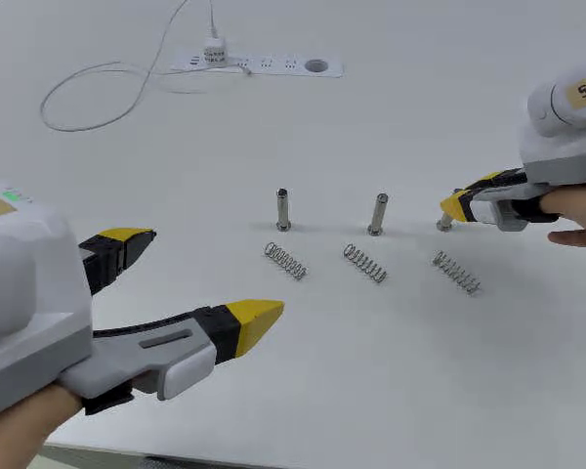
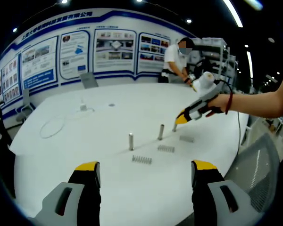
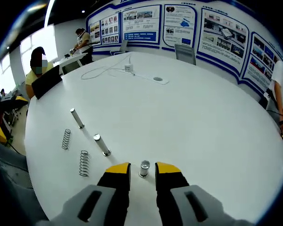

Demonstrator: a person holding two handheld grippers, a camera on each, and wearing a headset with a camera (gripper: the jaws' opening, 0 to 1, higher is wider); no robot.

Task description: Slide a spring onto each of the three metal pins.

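Three short metal pins stand upright in a row on the white table: left pin (image 1: 282,210), middle pin (image 1: 378,213), right pin (image 1: 445,224). A loose spring lies in front of each: (image 1: 284,260), (image 1: 364,263), (image 1: 456,272). My right gripper (image 1: 456,206) is down at the right pin (image 3: 145,168); its yellow-tipped jaws stand narrowly open on either side of the pin's top, with small gaps. My left gripper (image 1: 200,278) hovers wide open near the table's front left, well short of the left spring (image 2: 142,159), with nothing in it.
A white power strip (image 1: 264,64) with a plugged adapter lies at the far side, and its white cable (image 1: 98,88) loops to the left. A person (image 2: 177,61) stands at the table's far side, and another person (image 3: 37,66) sits beyond its edge.
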